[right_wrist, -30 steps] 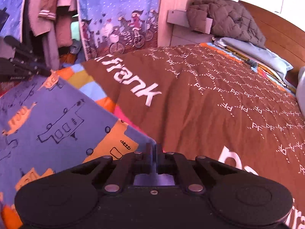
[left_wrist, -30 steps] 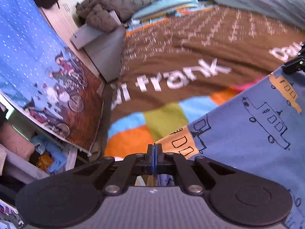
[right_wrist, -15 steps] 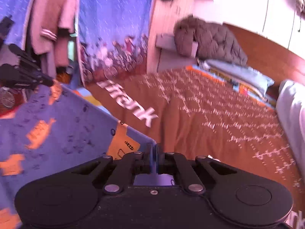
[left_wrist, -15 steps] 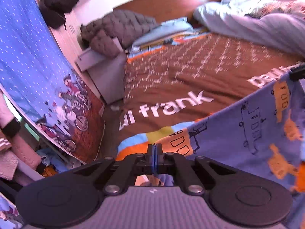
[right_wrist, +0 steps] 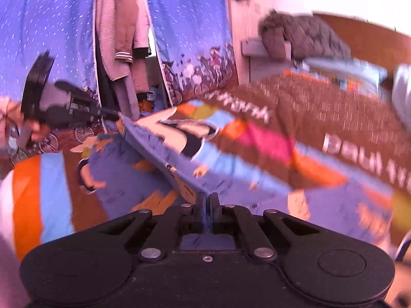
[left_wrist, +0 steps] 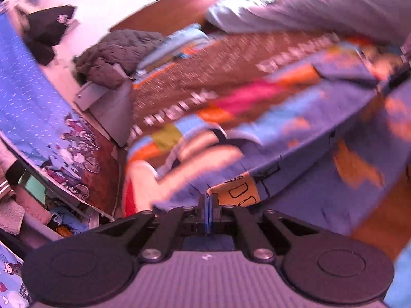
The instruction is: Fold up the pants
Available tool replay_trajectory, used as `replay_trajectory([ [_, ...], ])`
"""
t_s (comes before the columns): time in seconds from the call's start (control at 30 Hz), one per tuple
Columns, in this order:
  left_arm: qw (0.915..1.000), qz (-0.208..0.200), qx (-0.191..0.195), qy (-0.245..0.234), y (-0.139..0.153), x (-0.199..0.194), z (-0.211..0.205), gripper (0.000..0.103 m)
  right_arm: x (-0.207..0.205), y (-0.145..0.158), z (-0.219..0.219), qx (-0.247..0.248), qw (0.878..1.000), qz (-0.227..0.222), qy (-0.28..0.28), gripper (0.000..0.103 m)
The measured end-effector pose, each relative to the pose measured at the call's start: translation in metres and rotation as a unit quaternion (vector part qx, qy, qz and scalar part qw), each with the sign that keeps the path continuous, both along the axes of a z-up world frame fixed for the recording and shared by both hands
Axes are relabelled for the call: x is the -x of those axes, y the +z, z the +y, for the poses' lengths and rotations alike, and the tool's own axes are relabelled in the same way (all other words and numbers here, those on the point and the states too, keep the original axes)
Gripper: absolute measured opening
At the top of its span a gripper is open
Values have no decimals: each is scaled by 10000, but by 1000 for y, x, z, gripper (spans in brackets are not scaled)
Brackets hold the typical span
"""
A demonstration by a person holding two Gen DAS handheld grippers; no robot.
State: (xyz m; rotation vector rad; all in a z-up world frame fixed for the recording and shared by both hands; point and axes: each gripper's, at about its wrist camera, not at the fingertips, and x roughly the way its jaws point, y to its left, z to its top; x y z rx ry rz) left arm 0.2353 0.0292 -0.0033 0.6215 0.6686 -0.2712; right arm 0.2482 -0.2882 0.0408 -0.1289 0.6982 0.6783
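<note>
The pants [left_wrist: 321, 159] are blue with orange vehicle prints and hang stretched between my two grippers above the bed. My left gripper [left_wrist: 208, 205] is shut on one corner of the cloth. My right gripper [right_wrist: 206, 202] is shut on the other corner of the pants [right_wrist: 159, 154]. In the right wrist view the left gripper [right_wrist: 113, 114] shows at the left, pinching the far end of the taut edge. Both views are blurred by motion.
The bed has a brown cover [left_wrist: 231, 59] with white lettering and coloured patches. A grey quilted jacket [left_wrist: 115, 54] lies on a grey bedside unit. A blue curtain [right_wrist: 190, 30] and hanging clothes [right_wrist: 120, 33] stand at the left. A grey duvet [left_wrist: 308, 2] lies at the back.
Both grippers have lifted and tilted with the pants, which now hang lower in view and fold over. More of the bed's coloured patches shows. Both grips stay shut.
</note>
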Motion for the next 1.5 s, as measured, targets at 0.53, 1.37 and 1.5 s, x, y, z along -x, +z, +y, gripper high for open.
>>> replay_trajectory([
  [0.53, 9969, 270, -588, -459, -23, 17, 5, 0, 51, -30, -7, -483, 9986, 182, -131, 1],
  [1.37, 9889, 181, -1420, -403, -50, 20, 19, 2, 48, -56, 28, -426, 9942, 936, 308, 5],
  [1.5, 9933, 371, -1079, -199, -36, 20, 21, 39, 49, -53, 25, -431, 9949, 878, 264, 26],
])
